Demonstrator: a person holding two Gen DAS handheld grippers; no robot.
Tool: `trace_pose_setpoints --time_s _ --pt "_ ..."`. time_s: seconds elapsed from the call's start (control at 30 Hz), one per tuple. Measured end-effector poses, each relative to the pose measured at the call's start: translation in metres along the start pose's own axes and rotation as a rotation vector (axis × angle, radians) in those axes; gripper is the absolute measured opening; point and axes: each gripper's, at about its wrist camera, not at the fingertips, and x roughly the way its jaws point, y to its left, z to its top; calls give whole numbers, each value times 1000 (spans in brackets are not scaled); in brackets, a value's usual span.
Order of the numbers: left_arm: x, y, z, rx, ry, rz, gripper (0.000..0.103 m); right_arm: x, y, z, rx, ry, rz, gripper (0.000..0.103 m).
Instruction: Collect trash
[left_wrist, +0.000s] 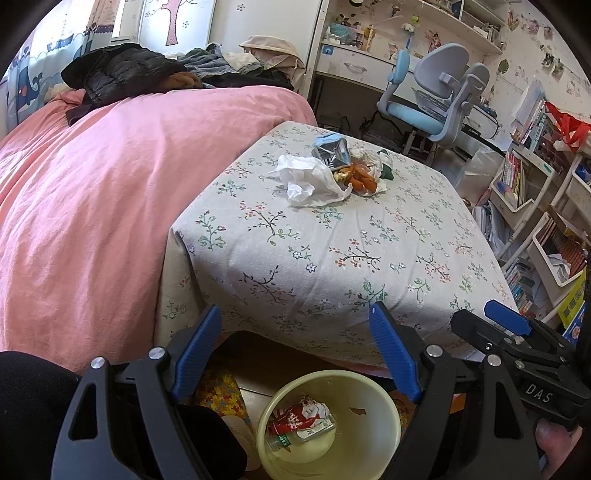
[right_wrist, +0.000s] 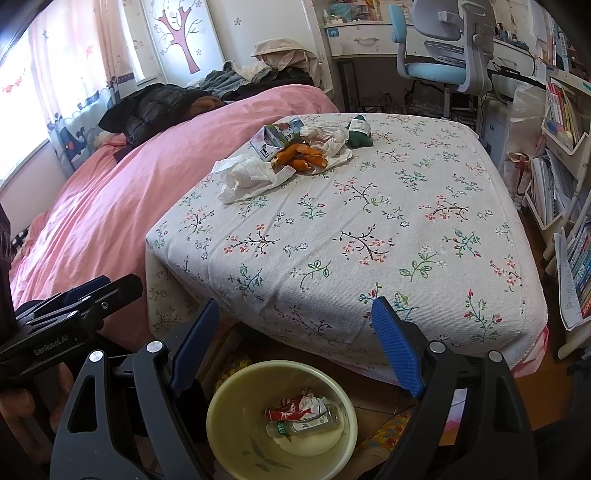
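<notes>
Grippers: two, the left gripper (left_wrist: 299, 354) and right gripper (right_wrist: 295, 347), both hanging spread wide, gripping nothing.
Bin: one round pale-yellow plastic bin (right_wrist: 221, 402) is sitting below the floral-cloth table's (right_wrist: 369, 236) near edge, holding one red wrapper (right_wrist: 295, 406) and one clear plastic bottle (right_wrist: 306, 424).
Trash waiting: crumpled white tissue (right_wrist: 247, 173), orange peel (right_wrist: 299, 157), one flattened carton (right_wrist: 277, 138) are lying near the table's far-left corner.
Beside: a pink-covered bed (right_wrist: 110, 195).

Trash pile (left_wrist: 332, 170) — far tabletop (left_wrist: 332, 258)

left gripper (left_wrist: 295, 347): spread wide, empty, above bin (left_wrist: 388, 406) | bin: red wrapper (left_wrist: 299, 415), bottle (left_wrist: 295, 435) | table (left_wrist: 332, 251): tissue (left_wrist: 306, 179), carton (left_wrist: 332, 149), peels (left_wrist: 360, 177) | right gripper (left_wrist: 506, 319): just beside
</notes>
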Motion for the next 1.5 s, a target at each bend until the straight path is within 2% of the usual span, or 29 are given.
trace_pose_setpoints --time_s 0.5,0.77,0.9,1.0,1.13,1.23,1.37,1.4,1.43,1.5 --pt "1 -1 3 -4 -8 -6 79 3 0 5 -6 6 21 81" --pt "10 7 41 -33 -39 -29 79 5 -5 58 -127 -41 -13 81" --pt "22 6 65 -26 -62 -26 80 15 -22 68 -73 -57 -8 83" --pt "39 0 84 -14 -61 -34 80 28 -30 64 -12 -18 17 83" --pt "72 -13 108 41 -36 -22 82 29 -27 66 -12 -31 54 83" --pt "100 -24 122 86 -19 21 82 30 -26 67 -1 -35 74 83" --pt "138 -32 135 160 4 118 82 35 -33 69 43 -18 96 83" --pt "148 -32 138 171 27 125 78 36 -36 69 52 -15 96 83" --pt "154 -31 138 175 47 114 50 37 -40 69 65 -12 96 83" --pt "168 -28 141 173 136 45 16 38 -45 69 88 -10 98 83"
